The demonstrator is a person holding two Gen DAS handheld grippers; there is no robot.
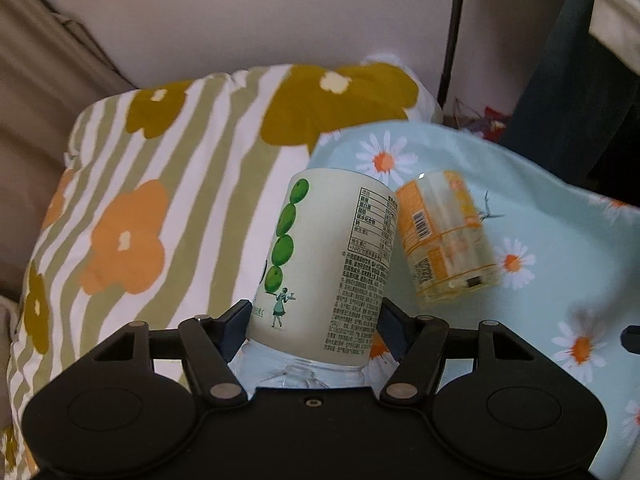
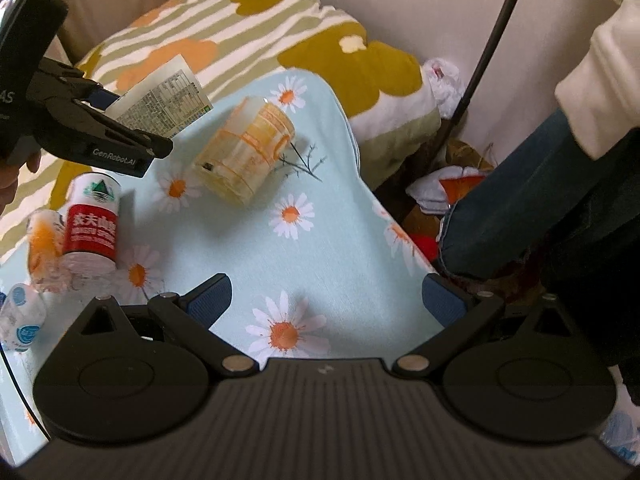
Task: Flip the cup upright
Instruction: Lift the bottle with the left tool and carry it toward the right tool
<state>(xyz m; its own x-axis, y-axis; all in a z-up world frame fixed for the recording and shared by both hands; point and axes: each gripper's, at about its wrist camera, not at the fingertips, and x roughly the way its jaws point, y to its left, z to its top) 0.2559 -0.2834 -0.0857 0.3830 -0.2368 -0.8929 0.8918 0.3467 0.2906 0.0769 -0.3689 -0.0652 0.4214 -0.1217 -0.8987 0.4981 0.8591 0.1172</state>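
My left gripper (image 1: 314,316) is shut on a green-label cup (image 1: 328,264), a cut bottle with green fruit and fine print, held above the light blue daisy cloth (image 1: 540,216). It also shows in the right wrist view (image 2: 164,98), tilted in the left gripper (image 2: 120,120) at upper left. An orange-label cup (image 1: 444,236) lies on its side on the cloth just right of it, also in the right wrist view (image 2: 246,154). My right gripper (image 2: 326,300) is open and empty, low over the cloth (image 2: 304,256), well short of the orange cup.
A striped flower quilt (image 1: 160,184) lies behind the cloth. A red-label cup (image 2: 94,222), an orange-print cup (image 2: 44,248) and a blue-print cup (image 2: 20,316) sit at the cloth's left. A person's legs (image 2: 560,200) and floor clutter are right of the cloth's edge.
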